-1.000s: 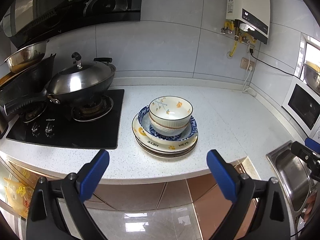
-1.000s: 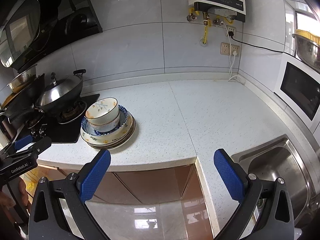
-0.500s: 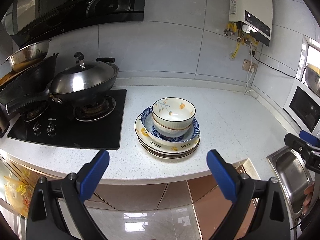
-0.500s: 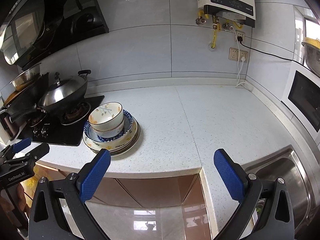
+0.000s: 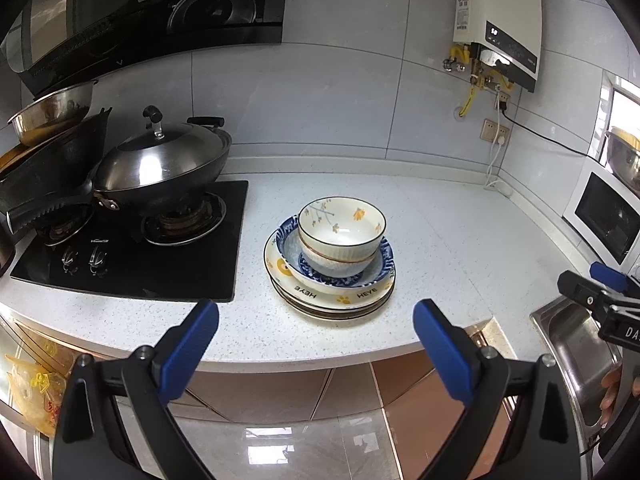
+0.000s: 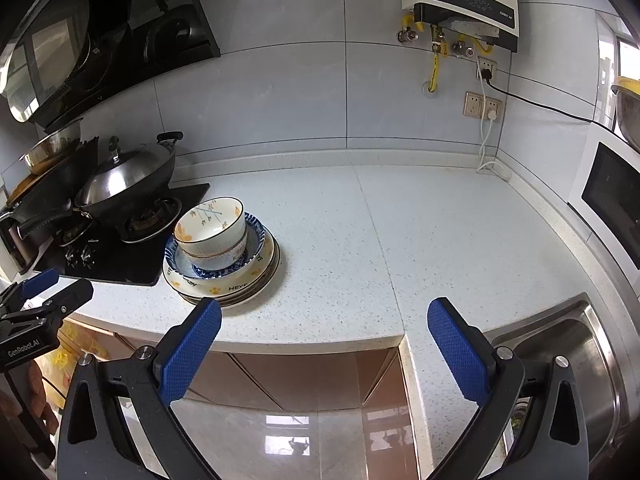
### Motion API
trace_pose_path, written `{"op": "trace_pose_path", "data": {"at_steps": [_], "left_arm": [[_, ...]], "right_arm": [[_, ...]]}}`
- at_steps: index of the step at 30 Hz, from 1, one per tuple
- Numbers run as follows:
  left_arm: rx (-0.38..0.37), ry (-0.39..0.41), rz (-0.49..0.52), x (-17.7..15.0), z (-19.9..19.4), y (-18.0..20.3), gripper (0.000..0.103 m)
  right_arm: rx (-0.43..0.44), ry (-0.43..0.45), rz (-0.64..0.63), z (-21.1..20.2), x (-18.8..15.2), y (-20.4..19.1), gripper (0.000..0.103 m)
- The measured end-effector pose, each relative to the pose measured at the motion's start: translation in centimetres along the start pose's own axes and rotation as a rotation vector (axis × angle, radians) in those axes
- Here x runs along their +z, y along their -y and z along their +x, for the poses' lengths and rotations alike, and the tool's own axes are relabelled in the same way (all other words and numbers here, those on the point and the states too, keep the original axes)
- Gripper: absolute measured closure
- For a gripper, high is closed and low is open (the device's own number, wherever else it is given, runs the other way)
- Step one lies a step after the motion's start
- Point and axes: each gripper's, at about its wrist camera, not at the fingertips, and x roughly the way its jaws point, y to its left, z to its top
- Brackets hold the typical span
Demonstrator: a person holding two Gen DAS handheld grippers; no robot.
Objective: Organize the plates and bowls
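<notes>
A stack of dishes stands on the white counter next to the stove. A cream bowl with yellow flowers sits on top, nested in another bowl, inside a blue-patterned deep plate, on a cream "HEYE" plate and more plates below. My left gripper is open and empty, in front of the counter edge, facing the stack. My right gripper is open and empty, in front of the counter edge, right of the stack.
A black gas stove with a lidded wok is left of the stack. A steel sink is at the right. A microwave stands at far right. A water heater hangs on the wall.
Both grippers have moved a little closer to the counter and the stack looms slightly larger. The dishes have not moved.
</notes>
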Motion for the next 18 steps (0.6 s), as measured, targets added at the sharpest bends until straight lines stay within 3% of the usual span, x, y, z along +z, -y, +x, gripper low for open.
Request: {"op": "trace_pose_path", "data": {"at_steps": [18], "left_arm": [[-0.026,-0.022,0.013,0.0,0.6,-0.5,0.004]], "right_arm": [[0.010,-0.019,-0.025,0.5,-0.3,-1.0,0.001]]}}
